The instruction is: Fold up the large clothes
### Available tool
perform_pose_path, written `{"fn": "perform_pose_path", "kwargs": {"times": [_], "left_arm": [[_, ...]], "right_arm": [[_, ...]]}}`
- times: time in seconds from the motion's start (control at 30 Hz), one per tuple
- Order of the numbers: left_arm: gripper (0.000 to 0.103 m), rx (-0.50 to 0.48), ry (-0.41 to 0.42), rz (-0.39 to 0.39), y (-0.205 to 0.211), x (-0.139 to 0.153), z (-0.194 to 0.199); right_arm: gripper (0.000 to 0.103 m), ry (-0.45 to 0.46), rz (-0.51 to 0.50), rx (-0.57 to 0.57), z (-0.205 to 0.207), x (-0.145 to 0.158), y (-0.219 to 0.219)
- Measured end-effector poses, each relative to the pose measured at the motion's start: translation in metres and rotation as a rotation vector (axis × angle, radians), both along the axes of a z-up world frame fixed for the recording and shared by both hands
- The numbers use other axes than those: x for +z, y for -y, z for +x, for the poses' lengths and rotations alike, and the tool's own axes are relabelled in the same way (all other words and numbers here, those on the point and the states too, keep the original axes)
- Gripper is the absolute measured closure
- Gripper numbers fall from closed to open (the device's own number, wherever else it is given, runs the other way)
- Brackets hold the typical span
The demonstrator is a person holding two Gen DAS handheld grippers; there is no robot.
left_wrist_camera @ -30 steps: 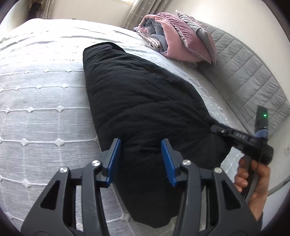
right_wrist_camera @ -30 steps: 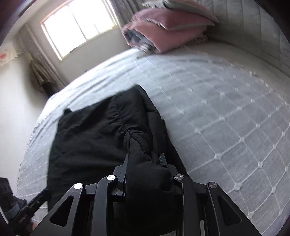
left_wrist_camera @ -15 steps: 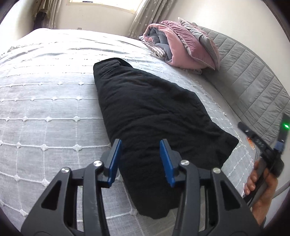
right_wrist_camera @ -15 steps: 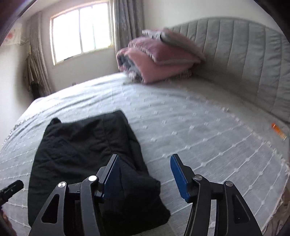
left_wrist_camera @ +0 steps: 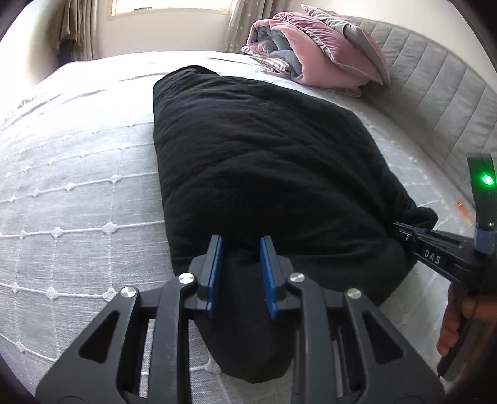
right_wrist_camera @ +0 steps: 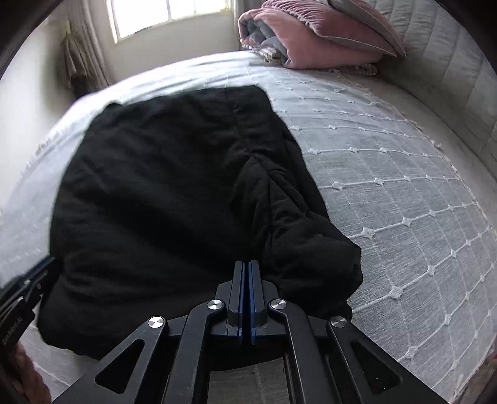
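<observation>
Black plastic arms of the left tongs fill the bottom of the left wrist view, their blue pads standing a little apart over the near end of a black garment. These tongs have just been closing; cloth bulges up between the pads, but whether they press it I cannot tell. At the lower right edge of that view a hand holds the other tool, whose tip meets the garment's right corner.

In the right wrist view the right tongs sit at bottom centre, clenched, the blue pads nearly touching; they have just snapped together. Their tips lie against a crease of the dark cloth, though no fabric shows between the pads.

Beyond both tools the garment lies folded into a long bundle on the bed, running from the near edge toward the frame's upper centre, on a pale grey cover with white stitched squares. Farther back, upper right, a pink blanket is piled against the grey padded headboard. A window glows at the top.
</observation>
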State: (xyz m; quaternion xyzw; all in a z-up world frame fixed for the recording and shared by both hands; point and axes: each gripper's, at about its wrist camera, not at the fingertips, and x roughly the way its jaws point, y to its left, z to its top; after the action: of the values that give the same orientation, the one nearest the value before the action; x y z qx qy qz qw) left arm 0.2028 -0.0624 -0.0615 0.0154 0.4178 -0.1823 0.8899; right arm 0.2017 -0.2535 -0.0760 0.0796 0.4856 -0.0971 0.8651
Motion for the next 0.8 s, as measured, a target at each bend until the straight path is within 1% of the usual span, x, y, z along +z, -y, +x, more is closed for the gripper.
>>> {"fn": "perform_pose_path", "kwargs": {"times": [0.03, 0.07, 0.1, 0.17, 0.2, 0.3, 0.37, 0.4, 0.43, 0.5, 0.57, 0.6, 0.63, 0.7, 0.73, 0.8], "left_arm": [[0.077, -0.001, 0.0, 0.013, 0.001, 0.002, 0.0], [0.076, -0.005, -0.012, 0.005, -0.001, 0.003, 0.003], [0.076, -0.014, -0.041, -0.031, -0.008, 0.006, 0.007], [0.076, -0.012, -0.118, -0.133, -0.029, 0.015, 0.02], [0.076, 0.004, -0.129, -0.154, -0.037, 0.021, 0.026], [0.076, 0.035, -0.072, -0.132, -0.046, 0.045, 0.048], [0.076, 0.031, -0.068, -0.158, -0.043, 0.059, 0.074], [0.076, 0.032, -0.076, -0.162, -0.039, 0.062, 0.088], [0.076, 0.032, -0.087, -0.16, -0.033, 0.061, 0.102], [0.076, 0.039, -0.123, -0.15, -0.019, 0.05, 0.128], [0.076, 0.058, -0.199, -0.122, -0.005, 0.02, 0.15], [0.076, 0.073, -0.214, -0.094, 0.002, 0.007, 0.155], [0.076, 0.076, -0.211, -0.06, 0.009, -0.005, 0.156], [0.076, 0.087, -0.165, -0.014, 0.019, -0.013, 0.15], [0.076, 0.088, -0.163, -0.005, 0.021, -0.011, 0.15], [0.076, 0.087, -0.185, -0.016, 0.02, -0.01, 0.152]], "right_arm": [[0.103, -0.005, -0.006, -0.01, 0.001, -0.001, 0.0], [0.103, -0.005, -0.005, -0.019, 0.002, 0.0, 0.0], [0.103, -0.001, -0.005, -0.023, 0.002, 0.0, 0.0], [0.103, 0.01, 0.002, -0.022, 0.001, 0.002, -0.001], [0.103, 0.015, 0.016, -0.024, -0.001, 0.004, 0.001], [0.103, 0.016, 0.043, -0.035, -0.005, 0.007, -0.001], [0.103, 0.016, 0.051, -0.04, -0.005, 0.007, 0.001], [0.103, 0.015, 0.054, -0.039, 0.0, 0.004, 0.01], [0.103, 0.015, 0.061, -0.039, 0.0, 0.004, 0.013], [0.103, 0.017, 0.084, -0.04, -0.001, 0.003, 0.02], [0.103, 0.018, 0.108, -0.039, 0.0, 0.002, 0.027], [0.103, 0.02, 0.116, -0.037, 0.0, 0.003, 0.03], [0.103, 0.019, 0.122, -0.036, 0.001, 0.002, 0.033], [0.103, 0.009, 0.127, -0.04, 0.002, 0.002, 0.036], [0.103, 0.006, 0.124, -0.041, 0.002, 0.004, 0.037], [0.103, 0.004, 0.113, -0.04, 0.002, 0.007, 0.036]]}}
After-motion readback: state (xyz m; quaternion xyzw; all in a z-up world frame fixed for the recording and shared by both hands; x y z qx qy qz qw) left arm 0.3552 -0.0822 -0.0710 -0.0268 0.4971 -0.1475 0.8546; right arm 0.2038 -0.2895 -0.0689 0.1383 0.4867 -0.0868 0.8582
